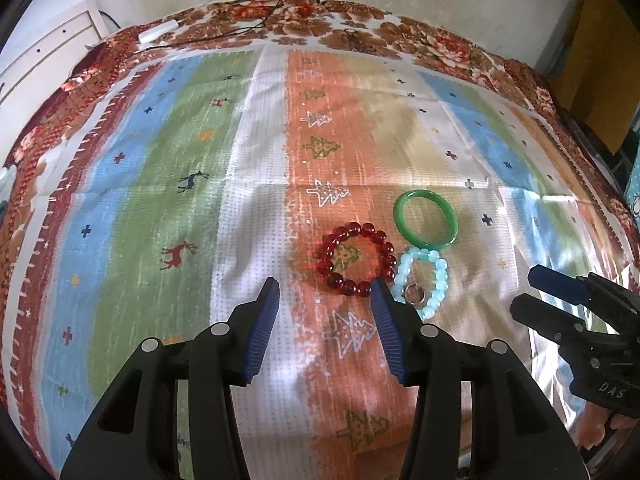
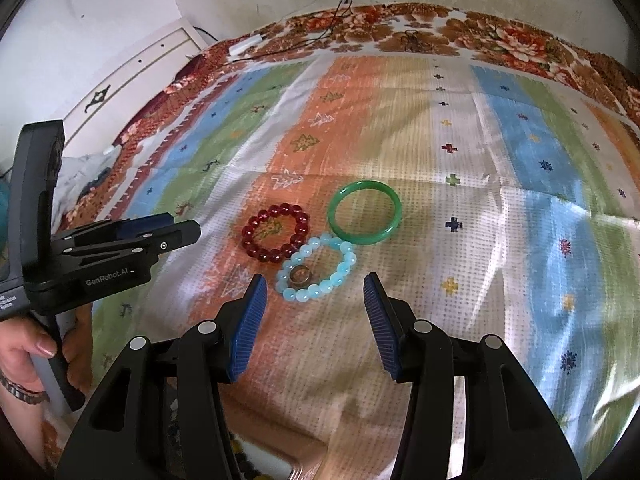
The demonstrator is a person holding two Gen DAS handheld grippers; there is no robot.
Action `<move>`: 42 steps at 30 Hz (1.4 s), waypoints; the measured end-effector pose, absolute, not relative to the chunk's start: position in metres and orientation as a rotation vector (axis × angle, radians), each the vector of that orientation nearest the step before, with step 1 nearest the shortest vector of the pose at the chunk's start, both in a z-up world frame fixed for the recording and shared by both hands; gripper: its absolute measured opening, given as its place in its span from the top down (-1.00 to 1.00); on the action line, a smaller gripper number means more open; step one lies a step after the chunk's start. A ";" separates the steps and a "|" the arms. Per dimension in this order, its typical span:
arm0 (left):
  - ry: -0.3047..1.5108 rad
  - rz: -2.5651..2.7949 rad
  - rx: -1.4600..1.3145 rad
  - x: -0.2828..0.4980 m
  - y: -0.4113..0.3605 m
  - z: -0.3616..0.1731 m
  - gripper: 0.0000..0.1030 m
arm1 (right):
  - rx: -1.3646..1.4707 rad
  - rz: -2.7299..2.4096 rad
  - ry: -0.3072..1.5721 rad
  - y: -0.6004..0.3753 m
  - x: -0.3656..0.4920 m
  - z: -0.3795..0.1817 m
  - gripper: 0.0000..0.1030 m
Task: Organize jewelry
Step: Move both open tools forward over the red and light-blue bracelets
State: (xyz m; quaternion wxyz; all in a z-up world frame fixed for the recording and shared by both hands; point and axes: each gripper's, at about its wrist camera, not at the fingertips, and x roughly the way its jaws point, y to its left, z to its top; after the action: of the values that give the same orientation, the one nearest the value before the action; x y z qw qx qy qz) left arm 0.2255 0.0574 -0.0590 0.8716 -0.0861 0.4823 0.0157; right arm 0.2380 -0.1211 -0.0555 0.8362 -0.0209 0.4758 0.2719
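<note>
Three bracelets lie together on a striped cloth [image 1: 200, 160]: a red bead bracelet [image 1: 354, 230] [image 2: 280, 209], a green bangle [image 1: 424, 193] [image 2: 362, 239] and a pale blue bead bracelet [image 1: 440, 278] [image 2: 348, 260]. A small metal ring [image 1: 414, 294] [image 2: 299, 274] lies inside the blue one. My left gripper [image 1: 325, 282] [image 2: 184, 226] is open just short of the red bracelet, its right finger close to the blue beads. My right gripper [image 2: 314, 278] [image 1: 526, 290] hangs open before the blue bracelet. Neither holds anything.
The cloth lies on a floral bedspread [image 1: 440, 46] against a pale wall. Black cables [image 2: 344, 4] and a white oblong thing [image 1: 158, 31] lie at the far edge. A white cabinet [image 2: 132, 76] stands at the left. A hand [image 2: 32, 344] holds the left gripper's handle.
</note>
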 end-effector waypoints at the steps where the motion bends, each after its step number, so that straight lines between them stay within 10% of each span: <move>1: 1.011 0.034 -0.178 0.228 0.057 -0.060 0.08 | -0.047 0.575 1.012 -0.120 0.240 -0.057 0.02; 42: 1.139 0.062 -0.096 0.287 0.057 -0.111 -0.02 | -0.159 0.515 1.136 -0.092 0.292 -0.114 0.02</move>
State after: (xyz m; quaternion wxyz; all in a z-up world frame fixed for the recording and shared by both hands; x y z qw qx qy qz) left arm 0.2866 0.0572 -0.1109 0.8406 -0.0457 0.5389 0.0293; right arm 0.2923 -0.0917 -0.1144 0.8087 -0.0744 0.5314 0.2409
